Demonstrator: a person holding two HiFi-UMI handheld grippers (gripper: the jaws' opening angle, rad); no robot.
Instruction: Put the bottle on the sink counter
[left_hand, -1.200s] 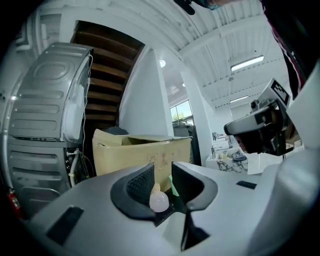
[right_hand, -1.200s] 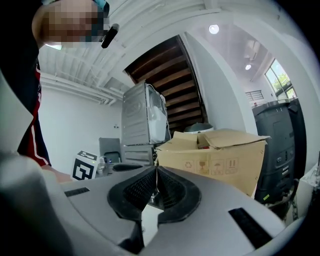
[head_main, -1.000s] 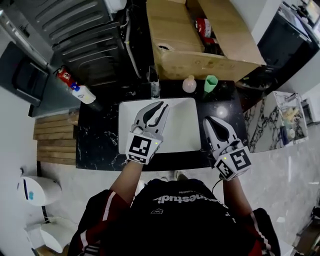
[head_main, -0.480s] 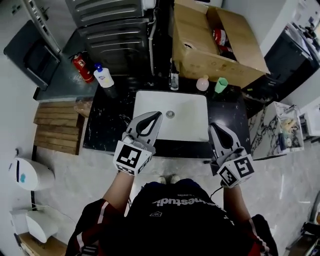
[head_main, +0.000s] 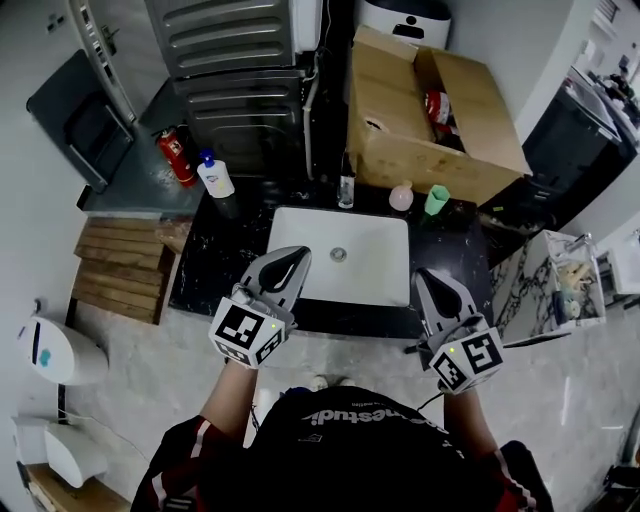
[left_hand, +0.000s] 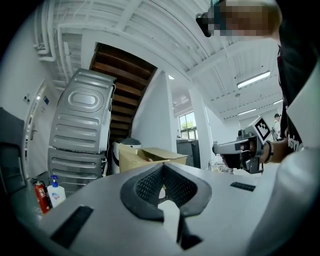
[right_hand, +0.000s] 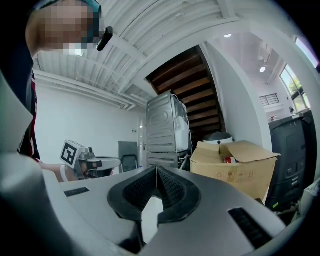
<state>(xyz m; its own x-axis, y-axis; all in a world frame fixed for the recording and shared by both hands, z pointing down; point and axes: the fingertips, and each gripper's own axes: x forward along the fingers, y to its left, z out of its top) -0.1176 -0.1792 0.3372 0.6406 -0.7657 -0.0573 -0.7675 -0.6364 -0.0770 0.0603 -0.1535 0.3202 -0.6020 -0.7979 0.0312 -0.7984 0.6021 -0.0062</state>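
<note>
Bottle (head_main: 215, 177), the white pump one with a blue top, stands upright ahead of the left claw (head_main: 298, 254) and off to its left, at the far left corner of the black bench (head_main: 200, 275). Whether its base rests on the bench itself or on the grey ledge just beyond, I cannot tell. A red fire extinguisher (head_main: 172, 157) stands just beside it, further to the left. The bottle's long axis is vertical, so a level approach from the side would suit, with the jaws closing across the body below the pump. The left claw is plainly the nearer of the 2. The right claw (head_main: 426, 276) sits over the near right edge of the bench, with the white sink basin (head_main: 385, 285) between it and the bottle. A second, clear bottle (head_main: 346, 190) stands upright ahead of the left claw, beyond the basin at the bench's back edge. Which one the task means is a judgement, and the pump bottle looks likelier, since the clear one is already on the bench.

Both claws are closed, pads meeting at the tips, with nothing between them and touching nothing. The left claw hovers above the near left rim of the basin, well apart from either bottle, and would have to open before reaching in
</note>
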